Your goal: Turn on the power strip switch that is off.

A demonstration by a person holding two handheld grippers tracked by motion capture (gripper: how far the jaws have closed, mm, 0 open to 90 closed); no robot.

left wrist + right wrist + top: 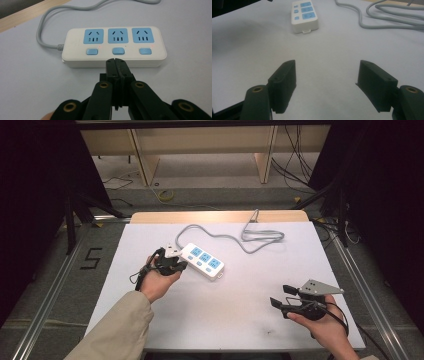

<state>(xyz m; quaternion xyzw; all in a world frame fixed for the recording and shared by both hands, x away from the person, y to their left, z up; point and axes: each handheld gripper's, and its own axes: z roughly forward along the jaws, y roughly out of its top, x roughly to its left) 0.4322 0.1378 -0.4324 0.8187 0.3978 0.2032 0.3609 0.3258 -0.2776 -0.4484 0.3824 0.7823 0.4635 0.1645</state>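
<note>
Setting: white table (215, 320) under the high view, wooden shelving and loose cables on the floor beyond it.
Left gripper (115, 60): jaws pressed together with nothing between them, tips at the near side wall of the strip (113, 47), just below the middle blue button (118, 51); I could not tell whether they touched. In the high view it (176, 265) sat at the strip's left end, palm up beneath it.
Strip: white with three blue sockets, lay flat left of the table's centre (202, 261), angled down to the right; small red dots showed beside the buttons, faint, possibly indicator lights.
Cord (235, 237): grey, ran from the strip's far end and looped toward the back edge, its plug hidden.
Right gripper (286, 302): jaws wide apart and empty, resting near the front right of the table, well apart from the strip (304, 15).
Progress: early, by my reading. The closed tips looked lined up to press the middle button. No button looked pressed down; nothing was plugged in. The press itself remained, and perhaps the other two buttons.
</note>
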